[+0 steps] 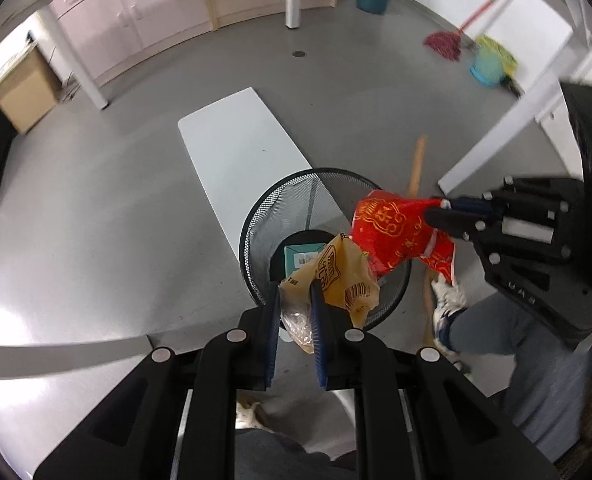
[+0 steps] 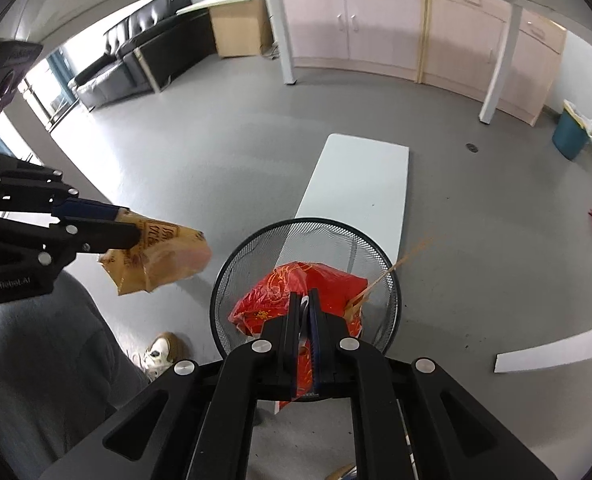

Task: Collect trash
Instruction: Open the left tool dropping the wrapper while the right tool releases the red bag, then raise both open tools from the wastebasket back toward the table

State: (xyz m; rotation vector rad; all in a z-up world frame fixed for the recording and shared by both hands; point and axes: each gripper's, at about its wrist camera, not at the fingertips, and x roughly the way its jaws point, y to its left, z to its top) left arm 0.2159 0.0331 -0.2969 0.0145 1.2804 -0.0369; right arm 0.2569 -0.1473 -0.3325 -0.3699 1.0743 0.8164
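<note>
— Grey floor (image 1: 96,220) all round, pale cupboards (image 2: 376,20) along the far wall, and a black mesh bin (image 1: 256,216) standing by a flat white board (image 1: 236,140). Where is the trash?

— Both pieces are in the air. The left tool (image 1: 294,320) is clamped on a yellow-brown plastic bag (image 1: 344,276), which hangs over the near rim of the bin. The right tool (image 2: 304,320) is pinched together on a red wrapper (image 2: 280,292) with gold print, held over the bin's mouth.

— Anything in the bin already?

— A teal carton (image 1: 304,256) lies at the bottom (only its top shows past the bags).

— How do you judge these two will handle?

— Light and limp, I would say. Both are thin crinkled film, so they sag and fold round the tool's fingers rather than keep a shape. Slippery too, probably, so a pinch on a bunched fold or a gathered edge looks safer than one on a single flat layer. That seems to be how each is taken now.

— And the risk?

— Film this light may cling to the pads or drift as it falls, and the yellow bag sits close to the rim, so it could catch on the mesh or slip outside. The red one looks better centred.
</note>
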